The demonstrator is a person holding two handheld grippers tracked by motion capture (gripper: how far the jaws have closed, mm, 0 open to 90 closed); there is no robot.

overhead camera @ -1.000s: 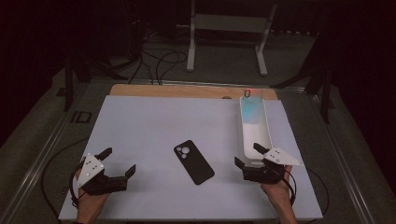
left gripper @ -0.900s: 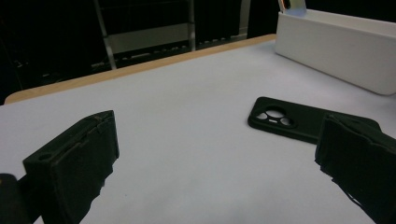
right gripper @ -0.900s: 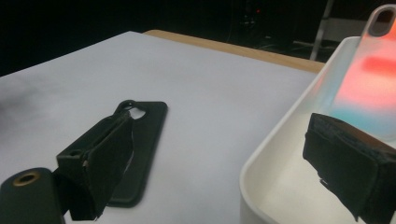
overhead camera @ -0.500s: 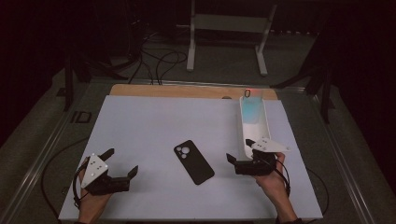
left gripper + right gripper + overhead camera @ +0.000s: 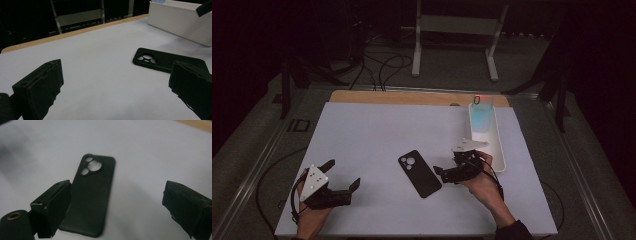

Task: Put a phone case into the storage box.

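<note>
Pale grey table mat (image 5: pixel 377 135): one flat black phone case with camera cut-outs (image 5: pixel 419 173), centre, lying cut-outs up. My right gripper (image 5: pixel 452 172), jaws spread, sits just at its 3 o'clock; my left gripper (image 5: pixel 343 176), jaws spread and empty, at its 9 o'clock, well apart.

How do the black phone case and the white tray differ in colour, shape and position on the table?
The phone case is black, thin and flat, while the white tray is a long box with raised walls. The phone case lies near the table's middle, close in front of the open right gripper; the tray sits at the right side, running toward the far edge. Both rest on the white table surface.
</note>
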